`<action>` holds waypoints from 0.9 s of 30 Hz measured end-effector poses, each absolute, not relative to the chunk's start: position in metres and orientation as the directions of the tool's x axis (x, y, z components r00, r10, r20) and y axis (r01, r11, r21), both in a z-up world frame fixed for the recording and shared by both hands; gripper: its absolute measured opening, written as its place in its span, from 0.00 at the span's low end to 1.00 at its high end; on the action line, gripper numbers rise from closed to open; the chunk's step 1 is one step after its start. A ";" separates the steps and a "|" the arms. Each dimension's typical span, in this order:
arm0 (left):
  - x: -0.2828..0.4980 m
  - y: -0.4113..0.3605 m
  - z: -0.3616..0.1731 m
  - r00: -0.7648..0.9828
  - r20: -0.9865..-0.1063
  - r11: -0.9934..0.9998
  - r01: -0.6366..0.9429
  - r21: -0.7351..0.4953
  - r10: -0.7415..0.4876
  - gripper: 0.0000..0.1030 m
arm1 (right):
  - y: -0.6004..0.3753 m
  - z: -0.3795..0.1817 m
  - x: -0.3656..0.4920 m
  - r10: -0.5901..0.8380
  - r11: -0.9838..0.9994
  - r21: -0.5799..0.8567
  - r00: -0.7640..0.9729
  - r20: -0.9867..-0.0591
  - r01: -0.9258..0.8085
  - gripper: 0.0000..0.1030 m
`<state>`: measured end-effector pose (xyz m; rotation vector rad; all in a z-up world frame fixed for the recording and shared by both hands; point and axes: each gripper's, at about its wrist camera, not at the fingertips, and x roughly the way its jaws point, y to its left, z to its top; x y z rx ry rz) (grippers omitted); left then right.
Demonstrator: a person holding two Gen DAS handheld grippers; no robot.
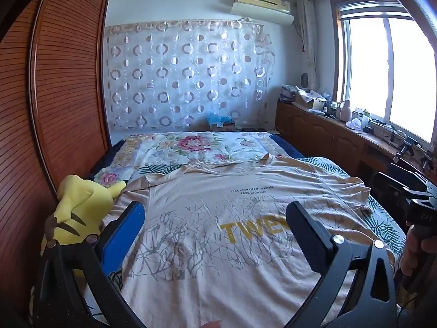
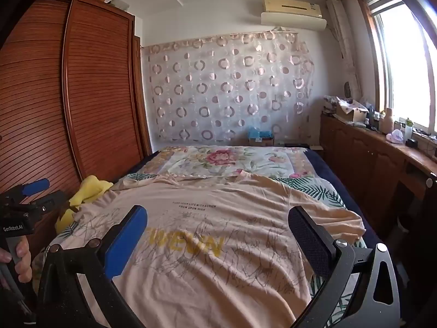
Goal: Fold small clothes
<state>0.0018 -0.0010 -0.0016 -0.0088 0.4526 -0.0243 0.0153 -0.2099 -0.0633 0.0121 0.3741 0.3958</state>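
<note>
We see a bed (image 1: 387, 218) filling the lower half of both wrist views, covered by a leaf-print sheet (image 2: 319, 188) with a floral quilt (image 1: 191, 145) laid flat at its far end. Along our left side stands a louvred wooden wardrobe (image 1: 68, 82); along our right runs a low wooden cabinet (image 2: 363, 150) under a bright window (image 1: 382, 68), its top crowded with small items we cannot identify. A circle-patterned curtain (image 2: 229, 87) hangs on the far wall below an air conditioner (image 1: 262, 2).

The task item is a beige T-shirt (image 1: 218, 218). It lies spread face-up across the near half of the bed, on top of the leaf-print sheet, collar toward the far wall. Its front carries yellow lettering, grey branch graphics and two lines of small dark text. Our right-side sleeve is bunched near the bed edge; the fabric shows shallow wrinkles throughout.

A yellow plush toy (image 1: 79, 207) rests at the left edge of the bed, touching the shirt's left sleeve area.

The left gripper (image 1: 215, 229) hovers above the shirt with its jaws spread wide, holding nothing; one finger has a blue pad (image 1: 123, 240), the other a black pad (image 1: 308, 237). The right gripper (image 2: 218, 235) is likewise released, jaws wide apart above the shirt, grasping nothing.
</note>
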 end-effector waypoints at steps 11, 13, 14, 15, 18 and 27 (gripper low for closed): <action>0.005 0.004 -0.006 0.901 -0.434 0.999 0.005 -0.040 -0.022 1.00 | -0.210 -0.062 0.016 0.387 0.920 0.089 0.850 -0.357 -0.382 1.00; 0.004 0.004 -0.005 0.903 -0.430 0.999 0.005 -0.040 -0.022 1.00 | -0.210 -0.063 0.017 0.387 0.920 0.090 0.850 -0.358 -0.381 1.00; 0.003 0.003 -0.004 0.904 -0.427 0.999 0.003 -0.036 -0.018 1.00 | -0.209 -0.066 0.019 0.387 0.920 0.091 0.849 -0.360 -0.381 1.00; -0.001 0.001 0.000 0.906 -0.422 0.999 0.001 -0.032 -0.014 1.00 | -0.208 -0.068 0.019 0.387 0.920 0.091 0.849 -0.361 -0.381 1.00; -0.002 -0.001 0.002 0.908 -0.418 1.000 -0.003 -0.020 -0.005 1.00 | -0.208 -0.067 0.017 0.389 0.919 0.088 0.848 -0.360 -0.384 1.00; -0.003 -0.002 0.003 0.911 -0.413 1.000 -0.003 -0.016 -0.004 1.00 | -0.208 -0.067 0.016 0.390 0.919 0.090 0.849 -0.357 -0.384 1.00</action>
